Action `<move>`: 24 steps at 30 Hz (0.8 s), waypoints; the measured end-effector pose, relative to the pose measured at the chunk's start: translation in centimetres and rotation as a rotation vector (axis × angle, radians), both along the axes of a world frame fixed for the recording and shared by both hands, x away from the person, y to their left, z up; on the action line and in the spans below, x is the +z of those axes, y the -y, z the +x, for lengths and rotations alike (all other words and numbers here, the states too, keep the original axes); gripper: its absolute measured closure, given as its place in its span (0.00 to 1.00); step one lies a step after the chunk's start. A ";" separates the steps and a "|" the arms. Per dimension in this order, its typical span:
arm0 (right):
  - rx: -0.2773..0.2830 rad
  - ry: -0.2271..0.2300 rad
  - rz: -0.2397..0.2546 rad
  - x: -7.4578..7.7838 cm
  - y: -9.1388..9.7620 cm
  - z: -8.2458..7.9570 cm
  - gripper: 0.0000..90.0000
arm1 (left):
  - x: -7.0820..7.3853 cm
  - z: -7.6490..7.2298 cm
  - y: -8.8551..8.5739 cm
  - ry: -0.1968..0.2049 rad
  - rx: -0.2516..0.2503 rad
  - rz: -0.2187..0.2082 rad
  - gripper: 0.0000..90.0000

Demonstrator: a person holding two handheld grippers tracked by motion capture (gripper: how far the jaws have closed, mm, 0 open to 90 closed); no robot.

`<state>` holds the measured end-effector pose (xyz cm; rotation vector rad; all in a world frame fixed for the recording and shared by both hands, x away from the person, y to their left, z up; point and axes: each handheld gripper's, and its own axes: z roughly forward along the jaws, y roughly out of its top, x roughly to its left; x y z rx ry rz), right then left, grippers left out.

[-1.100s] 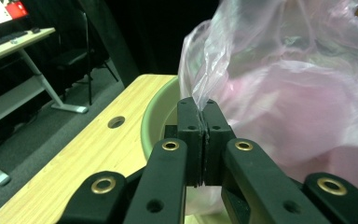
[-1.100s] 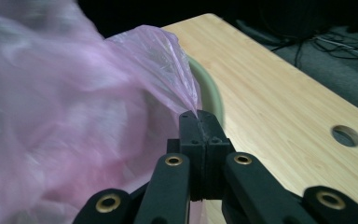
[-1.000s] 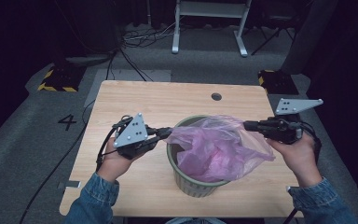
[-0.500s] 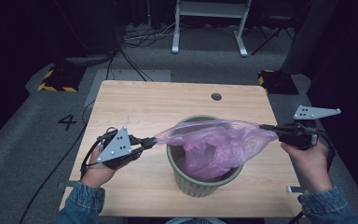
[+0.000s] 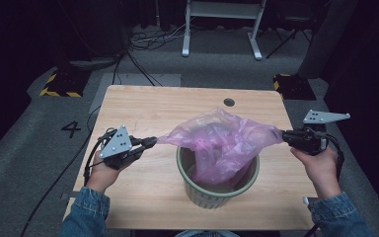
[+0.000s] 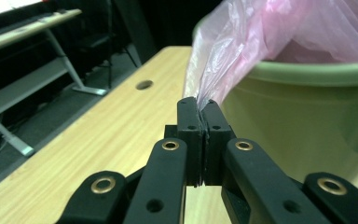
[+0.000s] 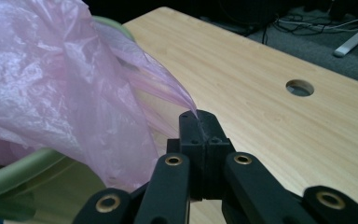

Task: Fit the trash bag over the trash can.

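A dark room with grey carpet fills the upper part of the high view, where a white desk frame (image 5: 222, 24) stands at top centre and a yellow-and-black striped block (image 5: 59, 85) sits at the left. Below it, a light wooden table (image 5: 143, 111) takes up the middle of the frame, with a round cable hole (image 5: 229, 102) near its far edge. A green bin (image 5: 217, 190) stands on the table at lower centre. A pink plastic bag (image 5: 222, 140) hangs into the bin and is stretched wide above its rim, one corner pulled to each side. The left gripper (image 5: 152, 141), at mid-left, is clamped on the bag's left corner; the right gripper (image 5: 284, 135), at mid-right, pinches the opposite corner. In each gripper view the black jaws meet tight on a twist of pink film.
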<state>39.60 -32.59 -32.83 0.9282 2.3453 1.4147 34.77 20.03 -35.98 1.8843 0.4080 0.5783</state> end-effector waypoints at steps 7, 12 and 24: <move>-0.039 0.012 0.082 -0.6 -0.9 1.6 0.97 | -0.1 1.4 0.6 -0.005 0.040 -0.075 0.97; -0.043 0.040 -0.001 -1.3 -2.3 1.6 0.53 | -0.6 0.9 1.0 -0.008 0.028 -0.082 0.66; -0.070 0.253 0.055 4.0 1.5 -2.3 0.41 | 3.4 -1.5 2.2 0.112 -0.027 -0.089 0.50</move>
